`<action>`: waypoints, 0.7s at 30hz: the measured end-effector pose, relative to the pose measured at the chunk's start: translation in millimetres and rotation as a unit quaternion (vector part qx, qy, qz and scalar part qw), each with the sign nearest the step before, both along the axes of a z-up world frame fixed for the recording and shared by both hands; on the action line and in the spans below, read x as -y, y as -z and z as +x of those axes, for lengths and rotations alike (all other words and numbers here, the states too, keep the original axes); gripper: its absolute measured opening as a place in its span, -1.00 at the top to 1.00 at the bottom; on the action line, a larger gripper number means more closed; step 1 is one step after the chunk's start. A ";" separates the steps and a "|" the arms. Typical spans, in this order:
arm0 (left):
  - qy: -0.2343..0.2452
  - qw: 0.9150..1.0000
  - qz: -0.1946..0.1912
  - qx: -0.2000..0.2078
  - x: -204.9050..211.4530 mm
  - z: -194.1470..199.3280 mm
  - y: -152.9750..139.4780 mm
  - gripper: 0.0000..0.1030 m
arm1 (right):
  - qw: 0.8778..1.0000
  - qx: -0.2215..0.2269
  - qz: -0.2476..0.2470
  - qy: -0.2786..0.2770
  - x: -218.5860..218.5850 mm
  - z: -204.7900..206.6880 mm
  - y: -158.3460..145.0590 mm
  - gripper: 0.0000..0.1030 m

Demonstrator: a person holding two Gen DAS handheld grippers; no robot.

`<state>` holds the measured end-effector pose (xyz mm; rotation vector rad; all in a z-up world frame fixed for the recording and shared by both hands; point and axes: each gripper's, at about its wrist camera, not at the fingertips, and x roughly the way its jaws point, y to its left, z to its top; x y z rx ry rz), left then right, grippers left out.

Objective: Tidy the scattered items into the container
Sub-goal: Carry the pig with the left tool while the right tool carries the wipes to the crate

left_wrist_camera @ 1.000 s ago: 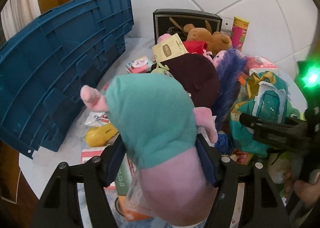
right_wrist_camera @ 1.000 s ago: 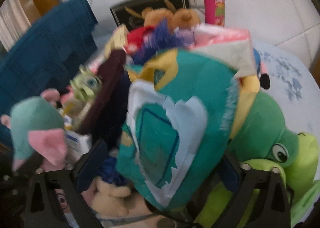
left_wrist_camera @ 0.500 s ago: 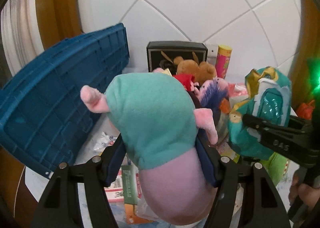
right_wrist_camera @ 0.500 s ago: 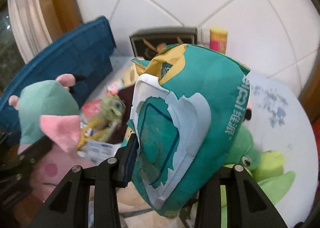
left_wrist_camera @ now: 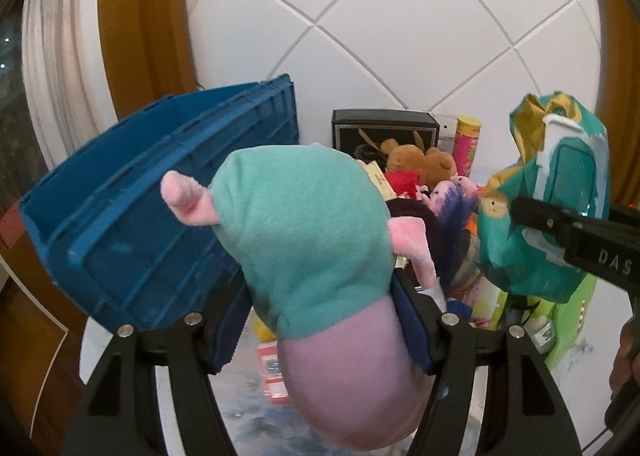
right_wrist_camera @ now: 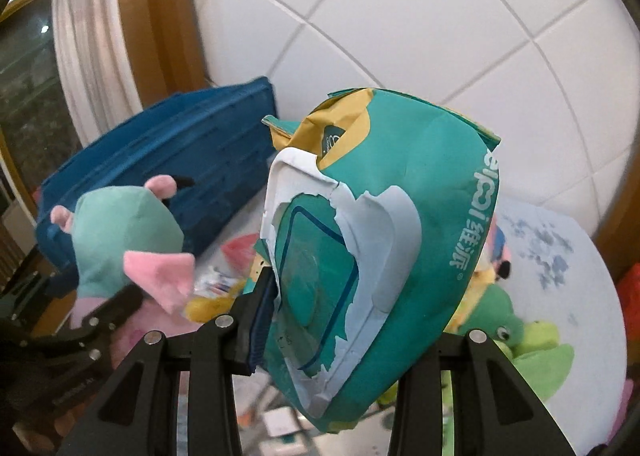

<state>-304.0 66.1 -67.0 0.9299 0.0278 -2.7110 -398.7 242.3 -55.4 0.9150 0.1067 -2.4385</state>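
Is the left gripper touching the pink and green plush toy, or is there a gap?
Touching. In the left wrist view, both pads of the left gripper press into the sides of the plush toy, which bulges between them.

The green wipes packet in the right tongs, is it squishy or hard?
Probably squishy: the green wipes packet looks crumpled and bent where the right tongs squeeze it. Its torn white flap seems flimsy. The shiny film may be slippery.
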 end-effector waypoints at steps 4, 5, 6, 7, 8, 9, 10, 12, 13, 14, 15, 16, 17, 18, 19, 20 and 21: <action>-0.017 1.000 -0.017 -0.014 14.8 15.2 -13.0 -0.29 | 1.000 -0.015 -0.003 -0.018 20.1 10.1 -14.6 0.25; -0.023 0.999 -0.018 -0.019 18.8 18.9 -17.1 -0.29 | 0.999 -0.018 -0.005 -0.026 25.9 12.3 -19.1 0.25; -0.030 0.999 -0.021 -0.023 22.3 21.9 -20.9 -0.29 | 0.999 -0.022 -0.005 -0.035 31.2 14.1 -23.2 0.25; -0.037 0.999 -0.025 -0.027 25.6 24.7 -24.6 -0.29 | 0.999 -0.026 -0.004 -0.044 36.2 14.4 -26.5 0.25; -0.046 0.998 -0.028 -0.029 29.0 26.9 -28.0 -0.29 | 0.998 -0.029 -0.002 -0.053 41.3 14.2 -29.6 0.25; -0.055 0.998 -0.030 -0.028 32.3 28.3 -31.3 -0.29 | 0.998 -0.033 -0.001 -0.062 46.4 14.1 -32.6 0.25; -0.061 0.997 -0.031 -0.028 35.2 29.1 -35.0 -0.29 | 0.997 -0.035 0.000 -0.070 51.1 13.6 -35.5 0.25; -0.071 0.996 -0.035 -0.028 40.8 30.4 -42.9 -0.29 | 0.996 -0.039 -0.001 -0.084 58.4 13.2 -42.2 0.25; -0.079 0.996 -0.039 -0.030 44.2 31.6 -48.4 -0.29 | 0.995 -0.041 -0.002 -0.091 62.6 12.7 -46.4 0.25; -0.088 0.995 -0.044 -0.034 47.9 33.0 -54.6 -0.29 | 0.994 -0.043 -0.003 -0.100 67.2 12.0 -51.0 0.25; -0.095 0.994 -0.047 -0.037 52.1 33.6 -60.7 -0.29 | 0.993 -0.045 -0.003 -0.106 71.6 11.5 -55.1 0.25; -0.101 0.993 -0.048 -0.040 56.6 33.9 -66.8 -0.29 | 0.993 -0.047 -0.004 -0.111 75.8 11.0 -59.0 0.25; -0.106 0.992 -0.050 -0.043 61.3 34.4 -73.1 -0.29 | 0.992 -0.049 -0.005 -0.116 79.9 10.5 -62.8 0.25; -0.111 0.991 -0.051 -0.047 66.1 35.0 -79.5 -0.29 | 0.991 -0.050 -0.007 -0.120 84.2 9.8 -66.4 0.25; -0.116 0.990 -0.055 -0.051 71.4 35.2 -86.1 -0.29 | 0.991 -0.051 -0.009 -0.124 88.9 9.3 -70.2 0.25; -0.122 0.989 -0.059 -0.056 77.8 35.3 -92.8 -0.29 | 0.990 -0.052 -0.012 -0.128 94.5 8.5 -74.7 0.25; -0.127 0.988 -0.064 -0.062 84.7 35.4 -99.6 -0.29 | 0.990 -0.055 -0.014 -0.131 100.6 7.7 -78.7 0.25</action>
